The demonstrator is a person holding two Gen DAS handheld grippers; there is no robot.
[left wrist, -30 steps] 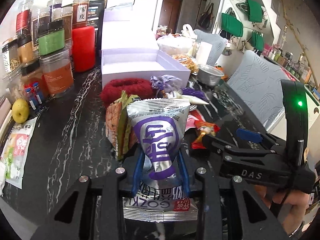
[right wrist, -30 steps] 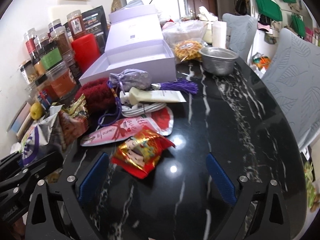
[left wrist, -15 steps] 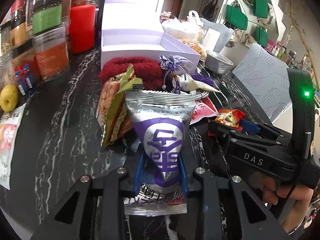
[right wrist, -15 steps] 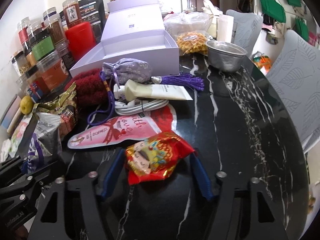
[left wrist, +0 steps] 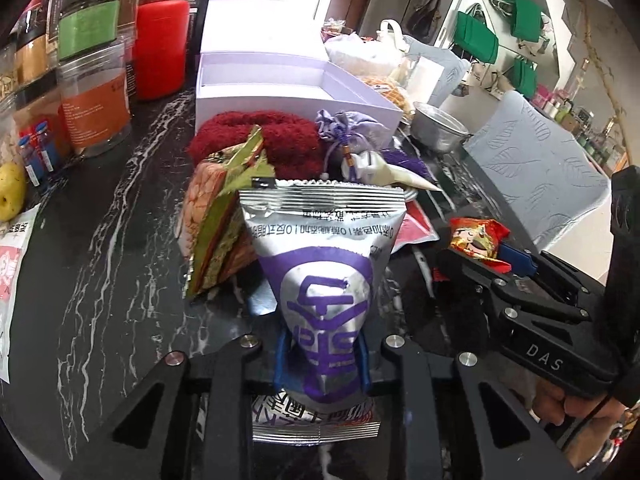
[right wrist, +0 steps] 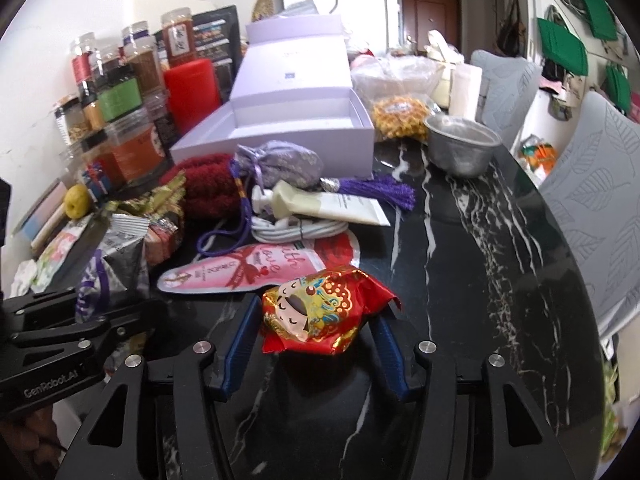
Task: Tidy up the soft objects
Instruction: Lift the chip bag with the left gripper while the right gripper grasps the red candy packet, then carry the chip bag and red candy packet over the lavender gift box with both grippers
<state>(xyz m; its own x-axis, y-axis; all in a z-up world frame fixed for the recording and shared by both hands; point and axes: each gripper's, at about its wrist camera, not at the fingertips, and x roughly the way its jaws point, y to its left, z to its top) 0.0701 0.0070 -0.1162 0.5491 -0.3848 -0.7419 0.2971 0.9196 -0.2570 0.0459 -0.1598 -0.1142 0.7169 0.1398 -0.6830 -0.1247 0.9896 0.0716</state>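
Observation:
My left gripper (left wrist: 322, 360) is shut on a silver and purple snack bag (left wrist: 324, 240), pinching its lower half so it stands upright above the black marble table (right wrist: 460, 280). That bag (right wrist: 116, 256) also shows at the left of the right wrist view. My right gripper (right wrist: 316, 320) is closing on a red foil snack packet (right wrist: 320, 304). The packet lies on the table between the blue pads (right wrist: 240, 332), which touch its two sides. In the left wrist view the red packet (left wrist: 476, 236) sits at the right.
Behind lie a pink sachet (right wrist: 256, 272), white cable (right wrist: 296, 230), cream tube (right wrist: 328, 208), lavender pouch (right wrist: 280, 164), dark red fuzzy item (left wrist: 264, 136) and green-orange snack packs (left wrist: 224, 224). An open lavender box (right wrist: 280, 128) stands further back, jars (left wrist: 92, 80) left, a metal bowl (right wrist: 460, 148) right.
The right jaws have come in from wide open to both sides of the red packet. The left gripper has sunk slightly towards the pile, still holding the silver bag.

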